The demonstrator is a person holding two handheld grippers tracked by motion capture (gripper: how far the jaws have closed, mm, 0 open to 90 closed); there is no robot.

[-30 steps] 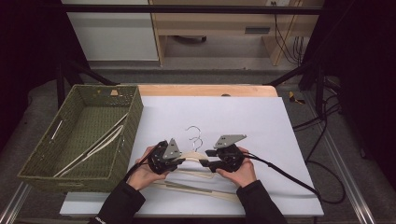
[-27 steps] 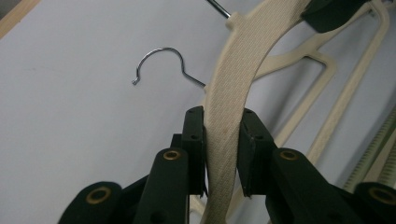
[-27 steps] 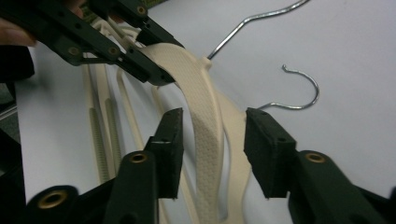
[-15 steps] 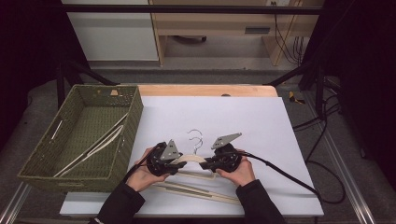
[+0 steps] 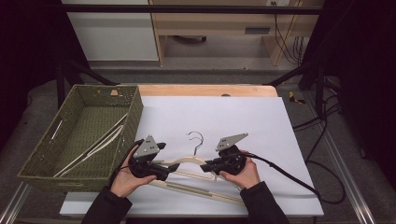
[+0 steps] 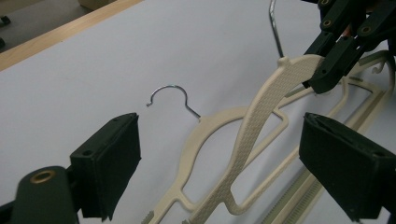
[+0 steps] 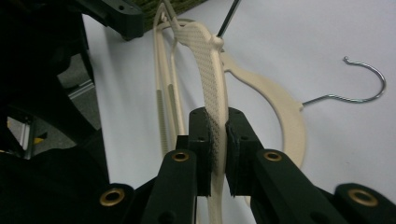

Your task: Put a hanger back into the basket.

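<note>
Cream plastic hanger (image 7: 212, 56), stippled on its flat arm and tipped with a thin wire hook, raised off the white sheet (image 5: 243, 116) above a second hanger (image 6: 205, 135) lying flat; pinched edge-on by the right gripper (image 7: 217, 140), jaws pressed tight on the arm. Left gripper (image 6: 219, 158) just let go, jaws having just spread wide, the arm passing between them untouched. Best kept clamped firm and level, lifted clear so the hooks do not snag, then carried left toward the woven green basket (image 5: 135, 100), already holding hangers.

surface: white table (image 5: 243, 116) | on it: green woven basket (image 5: 42, 161) at left; cream hangers (image 5: 205, 193) near front edge
</note>
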